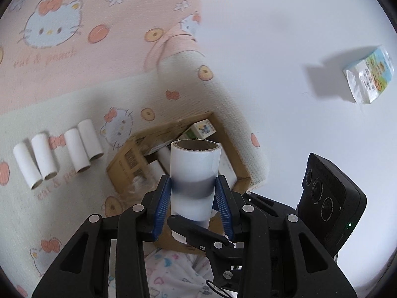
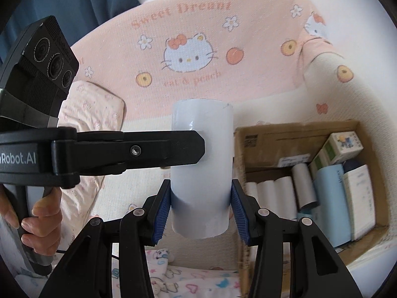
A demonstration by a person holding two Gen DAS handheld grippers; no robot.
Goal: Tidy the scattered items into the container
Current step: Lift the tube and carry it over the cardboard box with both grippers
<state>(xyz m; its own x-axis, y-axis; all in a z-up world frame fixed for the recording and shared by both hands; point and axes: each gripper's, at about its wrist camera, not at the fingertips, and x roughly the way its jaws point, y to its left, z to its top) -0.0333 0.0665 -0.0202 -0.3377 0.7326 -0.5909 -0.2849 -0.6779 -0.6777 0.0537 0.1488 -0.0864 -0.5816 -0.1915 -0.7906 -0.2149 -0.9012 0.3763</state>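
A white roll point(image 1: 194, 168) with a brown cardboard core is held by both grippers at once. My left gripper point(image 1: 193, 181) has its blue pads pressed on the roll's sides. One black finger point(image 1: 193, 231) of my right gripper crosses the roll's near end. In the right wrist view my right gripper point(image 2: 201, 188) is shut on the same roll point(image 2: 202, 198), and a finger point(image 2: 161, 149) of the left gripper lies across it. The open cardboard box point(image 2: 273, 139) sits just right of the roll, holding white tubes point(image 2: 273, 188) and packs point(image 2: 345, 146).
Several loose white tubes point(image 1: 57, 156) lie in a row on the cat-print bed cover point(image 1: 62, 79), left of the box point(image 1: 171, 126). A tissue pack point(image 1: 369, 77) lies apart on the white surface at the right. A person's hand point(image 2: 42, 218) grips the left handle.
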